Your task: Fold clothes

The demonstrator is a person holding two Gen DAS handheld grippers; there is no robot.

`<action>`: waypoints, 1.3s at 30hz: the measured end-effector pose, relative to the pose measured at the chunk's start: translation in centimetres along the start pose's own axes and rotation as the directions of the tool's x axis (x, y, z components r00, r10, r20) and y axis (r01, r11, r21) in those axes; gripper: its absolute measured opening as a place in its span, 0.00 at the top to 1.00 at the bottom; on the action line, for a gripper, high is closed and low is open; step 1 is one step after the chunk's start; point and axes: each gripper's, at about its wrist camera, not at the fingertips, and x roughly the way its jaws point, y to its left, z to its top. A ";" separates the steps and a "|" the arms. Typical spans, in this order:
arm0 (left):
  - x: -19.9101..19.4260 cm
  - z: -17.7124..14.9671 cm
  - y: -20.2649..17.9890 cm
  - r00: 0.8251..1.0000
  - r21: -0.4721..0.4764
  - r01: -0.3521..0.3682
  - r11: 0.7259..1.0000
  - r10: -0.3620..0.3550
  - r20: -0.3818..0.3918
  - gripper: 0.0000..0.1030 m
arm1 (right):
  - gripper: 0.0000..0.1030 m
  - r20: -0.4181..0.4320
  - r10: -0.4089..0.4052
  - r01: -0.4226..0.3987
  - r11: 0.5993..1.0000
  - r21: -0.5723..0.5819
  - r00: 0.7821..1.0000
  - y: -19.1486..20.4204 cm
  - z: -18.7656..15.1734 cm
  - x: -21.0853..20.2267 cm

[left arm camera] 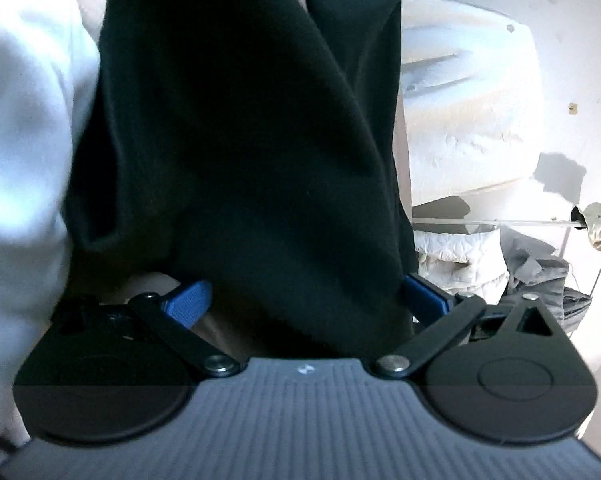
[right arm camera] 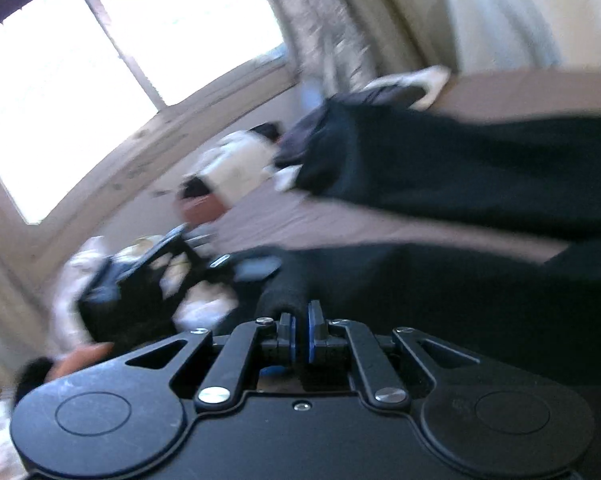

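A black garment (left arm camera: 236, 140) fills the middle of the left wrist view and hangs in folds between the wide-apart blue pads (left arm camera: 188, 304) of my left gripper (left arm camera: 304, 300); the jaws stand open with cloth draped through the gap. In the right wrist view my right gripper (right arm camera: 300, 320) is shut, its blue pads (right arm camera: 311, 332) pinching a fold of the same black garment (right arm camera: 460, 168), which stretches away to the right over a brown surface (right arm camera: 340, 224).
White bedding (left arm camera: 460, 92) and a pale wall lie right of the left gripper; white cloth (left arm camera: 20, 140) is at left. A clothes rack (left arm camera: 540, 248) stands low right. A bright window (right arm camera: 100, 60), a curtain (right arm camera: 320, 20) and piled clothes (right arm camera: 148, 280) show in the right view.
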 end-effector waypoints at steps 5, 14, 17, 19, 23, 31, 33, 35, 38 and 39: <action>0.0 -0.5 -1.1 1.000 0.109 -0.012 0.994 0.011 0.008 0.64 | 0.93 -0.050 0.080 -0.081 0.996 -0.021 0.996 0.6 -2.8 -0.8; -4.6 -2.7 -9.2 0.969 0.494 -0.141 0.858 0.018 0.246 0.90 | 0.62 -0.015 -0.211 0.211 0.977 0.022 0.977 -3.8 -4.4 -11.2; -5.0 -1.0 -10.0 0.968 0.461 -0.121 0.879 0.002 0.251 0.90 | 0.61 0.021 -0.470 0.462 0.874 0.151 0.882 -8.0 -5.2 -19.1; -5.2 -1.2 -9.6 0.968 0.473 -0.132 0.871 0.011 0.250 0.90 | 0.51 0.042 -0.628 0.596 0.756 0.270 0.777 -10.6 -5.8 -24.4; -4.7 -2.3 -9.0 0.964 0.530 -0.194 0.826 0.059 0.260 0.90 | 0.31 0.054 -0.854 0.704 0.460 0.542 0.517 -15.2 -8.5 -34.2; -3.1 -4.1 -9.9 0.888 0.626 -0.456 0.632 0.276 0.368 0.90 | 0.18 0.134 -0.813 0.381 0.402 0.832 0.566 -24.4 -13.1 -39.0; -2.6 -4.0 -10.3 0.878 0.633 -0.477 0.609 0.295 0.378 0.90 | 0.17 0.133 -0.848 0.427 0.386 0.818 0.513 -26.3 -11.5 -39.0; -2.3 -3.4 -10.7 0.871 0.625 -0.490 0.607 0.311 0.381 0.90 | 0.19 0.133 -0.883 0.485 0.367 0.794 0.450 -28.0 -9.3 -38.9; -2.9 -3.4 -12.8 0.861 0.632 -0.506 0.587 0.304 0.407 0.91 | 0.82 0.131 -0.889 0.525 0.373 0.765 0.440 -29.5 -5.3 -39.5; -3.6 -3.6 -14.0 0.861 0.638 -0.506 0.580 0.293 0.417 0.91 | 0.82 0.167 -0.892 0.548 0.396 0.737 0.420 -28.5 -3.7 -40.0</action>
